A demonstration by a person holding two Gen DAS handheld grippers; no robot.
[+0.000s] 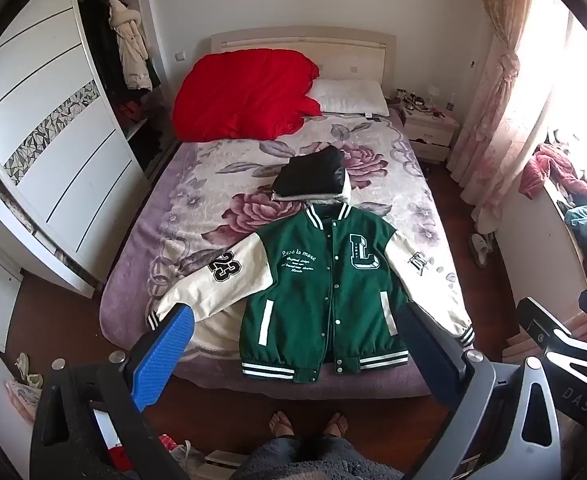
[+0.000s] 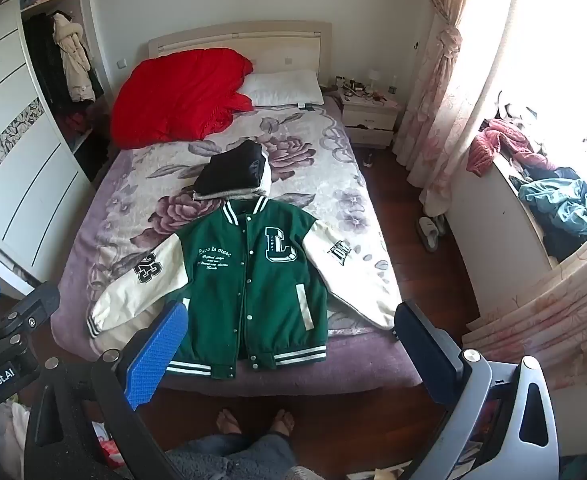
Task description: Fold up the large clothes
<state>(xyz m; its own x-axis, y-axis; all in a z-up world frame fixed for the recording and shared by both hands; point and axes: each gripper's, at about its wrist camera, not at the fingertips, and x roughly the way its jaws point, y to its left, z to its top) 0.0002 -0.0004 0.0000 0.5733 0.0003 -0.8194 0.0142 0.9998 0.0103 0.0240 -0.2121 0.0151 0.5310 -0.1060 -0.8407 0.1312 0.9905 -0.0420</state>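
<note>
I have both tools wide and empty, left tool (image 1: 293,344) and right tool (image 2: 289,340), above the bed's (image 1: 221,184) near edge. The jacket (image 1: 325,292) lies flat, face up, sleeves spread, just near of a folded pile (image 1: 313,178). Its hem overhangs; a careless pull could slide it off. It reads "Less is more", "L", "23".
</note>
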